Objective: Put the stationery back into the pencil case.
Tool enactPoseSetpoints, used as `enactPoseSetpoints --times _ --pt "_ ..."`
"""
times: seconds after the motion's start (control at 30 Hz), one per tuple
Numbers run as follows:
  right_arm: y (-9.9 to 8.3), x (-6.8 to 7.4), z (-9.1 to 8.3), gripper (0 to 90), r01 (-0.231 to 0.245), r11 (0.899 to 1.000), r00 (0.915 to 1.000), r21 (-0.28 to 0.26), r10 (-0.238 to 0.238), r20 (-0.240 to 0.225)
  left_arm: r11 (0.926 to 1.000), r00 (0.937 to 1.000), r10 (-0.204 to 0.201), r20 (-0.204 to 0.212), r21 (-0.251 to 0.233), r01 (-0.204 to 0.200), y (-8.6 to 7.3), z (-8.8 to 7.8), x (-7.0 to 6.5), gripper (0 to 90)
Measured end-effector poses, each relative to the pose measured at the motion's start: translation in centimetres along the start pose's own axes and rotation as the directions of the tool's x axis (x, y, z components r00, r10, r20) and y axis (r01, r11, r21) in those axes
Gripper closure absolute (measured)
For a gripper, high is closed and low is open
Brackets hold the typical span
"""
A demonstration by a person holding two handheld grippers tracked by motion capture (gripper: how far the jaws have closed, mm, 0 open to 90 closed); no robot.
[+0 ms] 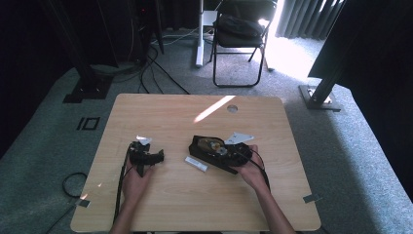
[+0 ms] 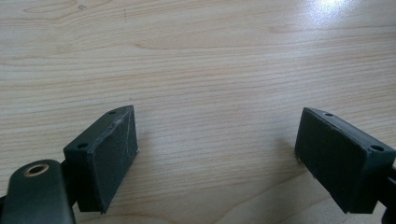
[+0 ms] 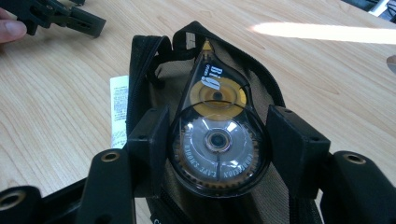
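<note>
Clear plastic with a yellow spool and a toothed wheel inside, the correction tape dispenser (image 3: 215, 135) sits clamped in the right gripper (image 3: 217, 140) over an open black pouch (image 3: 154, 60), while the left gripper (image 2: 217, 154) gapes wide, empty, on the wooden table (image 2: 210, 56).

Pale wood-grain table (image 1: 195, 195), black pouch (image 3: 154, 60), clear-and-yellow tape dispenser (image 3: 218, 140), white label (image 3: 119, 109).

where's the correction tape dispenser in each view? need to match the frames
High view: correction tape dispenser right of centre, inside the open black pouch, at the right gripper.
Right gripper view: centre, between the jaws.
Left gripper view: wood between open jaws; dispenser absent.
Shared landmark: wooden table.
</note>
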State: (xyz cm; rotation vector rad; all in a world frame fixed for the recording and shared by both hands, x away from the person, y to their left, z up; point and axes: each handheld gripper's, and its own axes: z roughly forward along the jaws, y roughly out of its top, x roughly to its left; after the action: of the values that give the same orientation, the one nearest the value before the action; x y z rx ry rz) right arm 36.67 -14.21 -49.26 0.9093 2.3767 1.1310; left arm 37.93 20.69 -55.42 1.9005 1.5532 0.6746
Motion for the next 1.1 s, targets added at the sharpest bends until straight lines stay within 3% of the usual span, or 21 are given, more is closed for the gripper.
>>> enactPoseSetpoints --times 0.27,0.67,1.1 --pt "-0.04 -0.12 0.29 41.6 -0.009 1.000 1.0000 0.018 0.009 -0.004 1.0000 1.0000 0.001 0.000 0.001 -0.001 0.00 0.00 0.00 13.4" --pt "0.18 -0.35 0.87 41.2 -0.017 0.998 0.9988 0.061 0.020 -0.045 1.0000 1.0000 0.001 0.000 0.000 -0.001 0.00 0.00 0.00 13.4" --pt "0.26 -0.44 0.67 39.6 -0.033 0.998 0.9980 0.050 0.036 -0.052 1.0000 1.0000 0.001 0.000 0.001 -0.001 0.00 0.00 -0.02 13.4"
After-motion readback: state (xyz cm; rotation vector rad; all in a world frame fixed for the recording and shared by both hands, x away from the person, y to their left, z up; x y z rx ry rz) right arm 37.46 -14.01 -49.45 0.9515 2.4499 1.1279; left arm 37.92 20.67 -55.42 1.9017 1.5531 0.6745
